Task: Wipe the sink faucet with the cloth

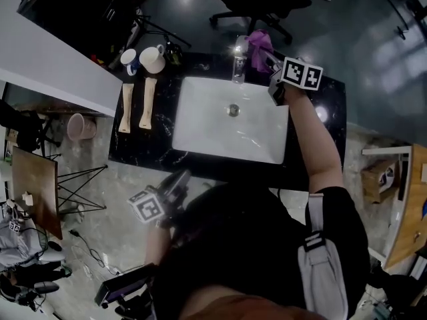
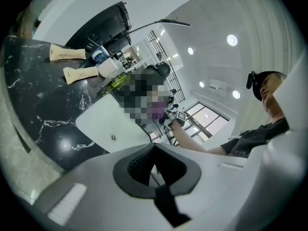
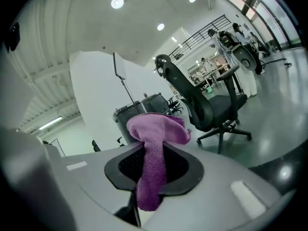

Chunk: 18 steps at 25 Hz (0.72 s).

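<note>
Our right gripper point(image 1: 272, 64) has its jaws pinched on the purple cloth point(image 1: 260, 44). In the right gripper view the cloth point(image 3: 155, 143) runs up between the two dark pads and flops over into a soft cap above them. From the head view we see this gripper held over the back edge of the black marbled counter point(image 1: 330, 105), with the cloth just to the right of the chrome faucet point(image 1: 239, 60). We cannot tell whether cloth and faucet touch.

Our left gripper point(image 1: 177, 181) is pressed together with nothing between its jaws. In its own view the pads point(image 2: 142, 162) meet in a tight line. It hangs at the front of the counter, near the person's body and well apart from the faucet.

We see the white rectangular sink point(image 1: 207, 105) set into the counter, with the drain in the middle of the basin. To its left lie two pale flat pieces point(image 1: 137, 105) side by side, and behind them stand two mugs point(image 1: 143, 60) — one with a blue inside, one white. Beyond the counter, on the grey floor, stands a black office chair point(image 1: 257, 2), which also fills the background of the right gripper view point(image 3: 207, 105).
</note>
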Tool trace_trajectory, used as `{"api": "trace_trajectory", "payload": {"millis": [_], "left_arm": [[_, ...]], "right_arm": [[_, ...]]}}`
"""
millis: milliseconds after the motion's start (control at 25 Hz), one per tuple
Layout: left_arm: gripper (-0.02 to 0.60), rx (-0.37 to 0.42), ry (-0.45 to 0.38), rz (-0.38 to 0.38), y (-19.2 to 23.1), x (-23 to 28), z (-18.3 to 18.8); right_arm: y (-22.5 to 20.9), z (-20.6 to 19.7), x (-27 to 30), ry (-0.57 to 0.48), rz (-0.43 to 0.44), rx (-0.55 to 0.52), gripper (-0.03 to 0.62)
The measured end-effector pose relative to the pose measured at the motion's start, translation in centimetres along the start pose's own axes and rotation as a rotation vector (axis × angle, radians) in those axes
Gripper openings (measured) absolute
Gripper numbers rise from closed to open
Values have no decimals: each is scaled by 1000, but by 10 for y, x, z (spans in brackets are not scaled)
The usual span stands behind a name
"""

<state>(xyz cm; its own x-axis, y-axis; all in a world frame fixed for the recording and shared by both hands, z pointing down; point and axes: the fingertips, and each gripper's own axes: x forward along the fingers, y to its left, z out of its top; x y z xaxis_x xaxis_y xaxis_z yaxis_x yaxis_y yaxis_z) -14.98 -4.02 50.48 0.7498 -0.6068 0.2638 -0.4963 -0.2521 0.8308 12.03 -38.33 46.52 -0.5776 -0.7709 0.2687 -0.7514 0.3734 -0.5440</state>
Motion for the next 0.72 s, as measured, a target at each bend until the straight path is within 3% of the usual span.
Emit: {"api": "trace_trajectory", "payload": {"millis": [240, 400, 560, 720], "left_arm": [[-3, -16, -5, -3, 2, 3, -1], [-3, -13, -15, -1, 7, 4, -4], [-3, -39, -9, 56, 12, 1, -7], [-3, -62, -24, 92, 19, -3, -8]], "right_arm": [[7, 8, 27, -6, 69, 92, 91], [-8, -11, 44, 6, 118, 251, 91], [-23, -19, 44, -35, 175, 448, 94], [-52, -60, 62, 56, 125, 531, 92]]}}
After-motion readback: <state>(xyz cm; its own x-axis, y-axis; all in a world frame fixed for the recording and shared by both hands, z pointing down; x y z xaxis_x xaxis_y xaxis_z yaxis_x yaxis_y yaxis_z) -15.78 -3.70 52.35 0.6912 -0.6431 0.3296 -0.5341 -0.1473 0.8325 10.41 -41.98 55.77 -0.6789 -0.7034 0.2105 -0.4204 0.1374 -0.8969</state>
